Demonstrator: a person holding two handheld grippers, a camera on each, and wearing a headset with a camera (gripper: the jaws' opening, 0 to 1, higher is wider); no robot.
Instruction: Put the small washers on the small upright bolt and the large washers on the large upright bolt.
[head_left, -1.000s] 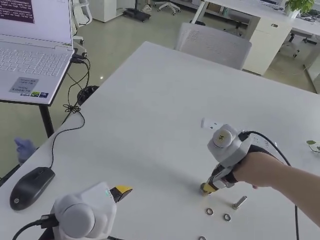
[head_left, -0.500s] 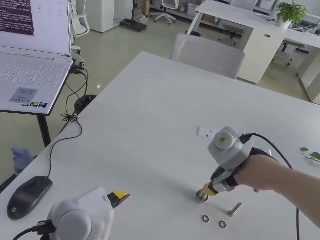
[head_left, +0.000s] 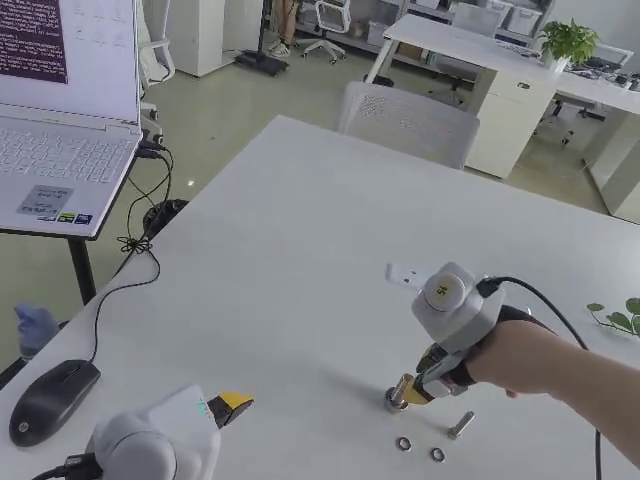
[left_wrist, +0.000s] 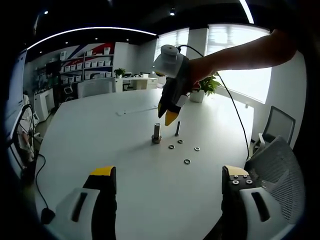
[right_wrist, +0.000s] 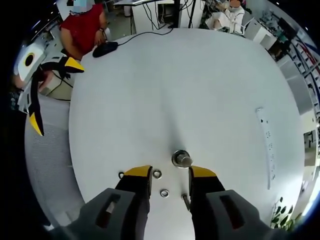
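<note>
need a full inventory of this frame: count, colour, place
table: 1, white, under everything
large bolt: 1, metal, upright, at the right gripper's tips
small bolt: 1, metal, lying right of the large bolt
washers: 4, metal, loose beside the bolts
strip: 1, white, behind the bolts
mouse: 1, black, near-left table edge
laptop: 1, pale, open, on a stand at left
chair: 1, grey, far side
plant: 1, green, right edge
left gripper: white, yellow tips, open, empty
right gripper: same colours, open
hand: 1, holds the right gripper
</note>
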